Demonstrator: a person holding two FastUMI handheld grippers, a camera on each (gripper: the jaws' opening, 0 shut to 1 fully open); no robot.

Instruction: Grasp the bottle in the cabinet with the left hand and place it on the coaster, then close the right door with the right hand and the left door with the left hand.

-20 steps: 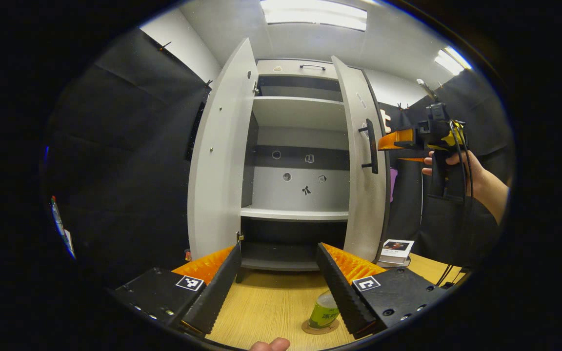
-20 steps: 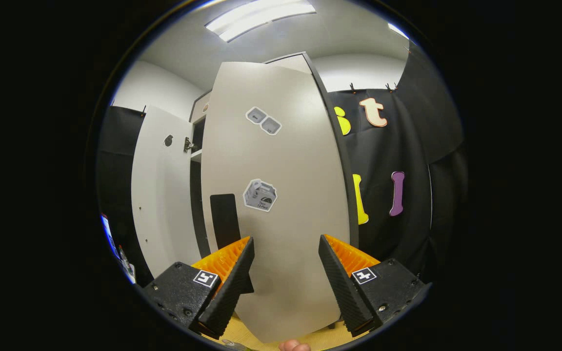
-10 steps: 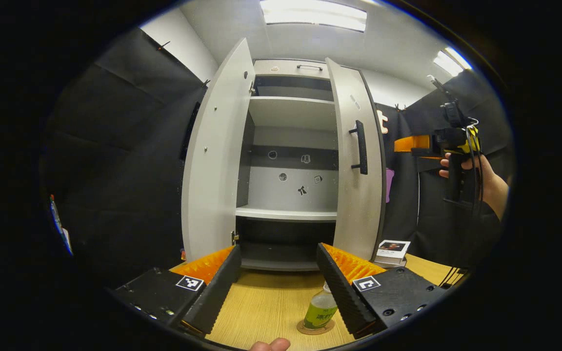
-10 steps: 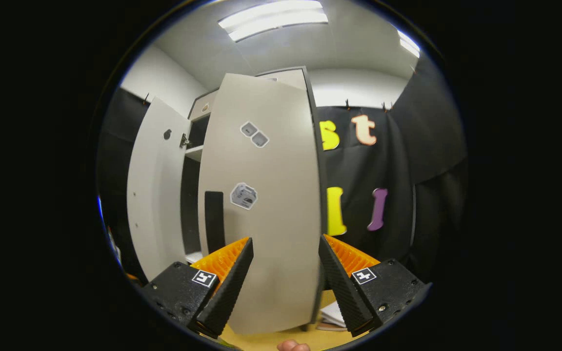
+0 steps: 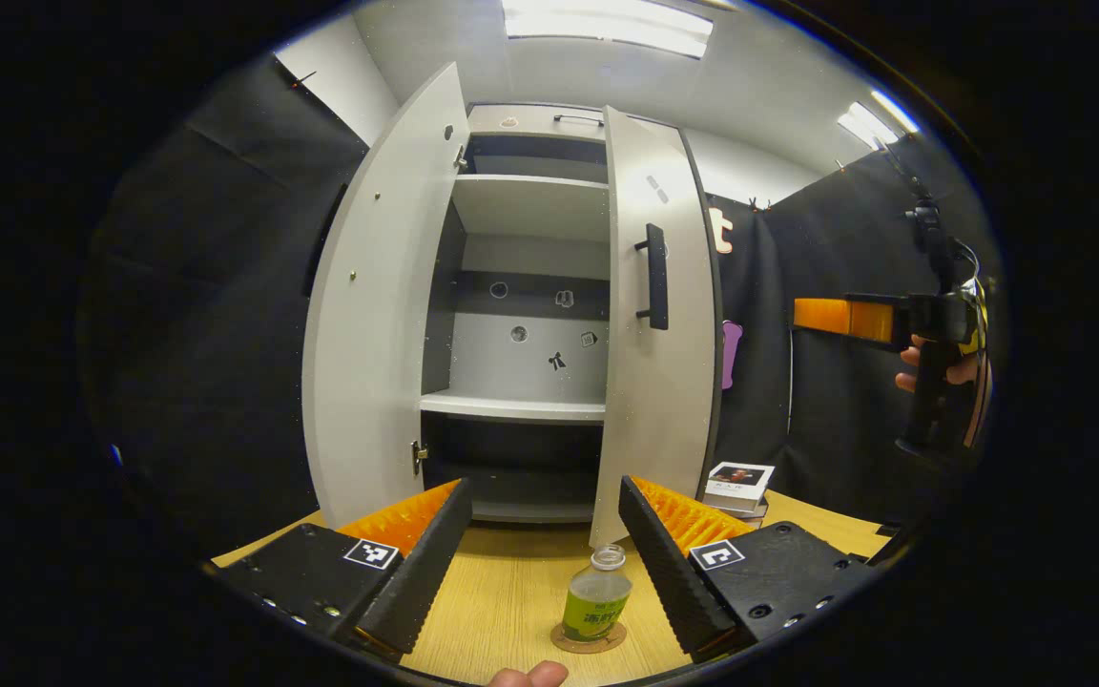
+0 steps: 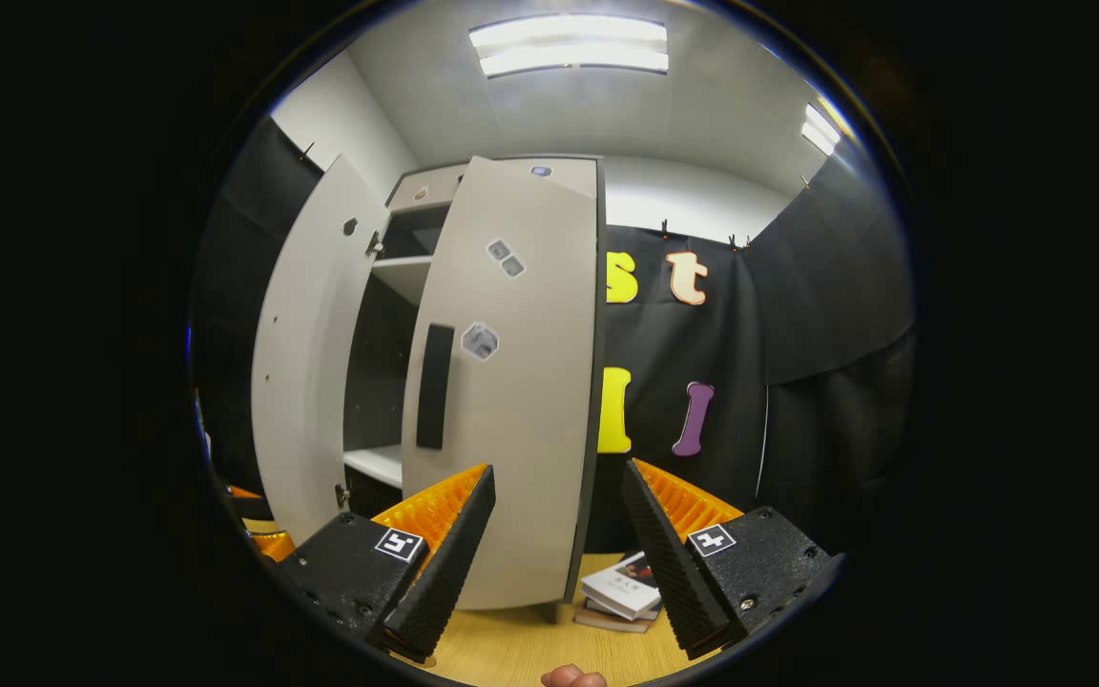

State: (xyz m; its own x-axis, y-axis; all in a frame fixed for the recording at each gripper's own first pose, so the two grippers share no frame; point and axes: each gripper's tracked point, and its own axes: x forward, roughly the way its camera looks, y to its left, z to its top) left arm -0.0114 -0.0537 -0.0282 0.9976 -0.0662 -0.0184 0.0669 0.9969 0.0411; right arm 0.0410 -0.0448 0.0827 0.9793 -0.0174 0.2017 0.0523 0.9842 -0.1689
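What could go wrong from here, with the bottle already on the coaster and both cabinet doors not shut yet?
1. The right door stands partly open, and the right gripper is off it, so it may stop short of shutting.
2. The left door is wide open; swinging the open left gripper toward it could clip the bottle on its coaster, just below the fingers.

The bottle stands on the coaster, near on the bench. The cabinet stands behind it, books to its right.
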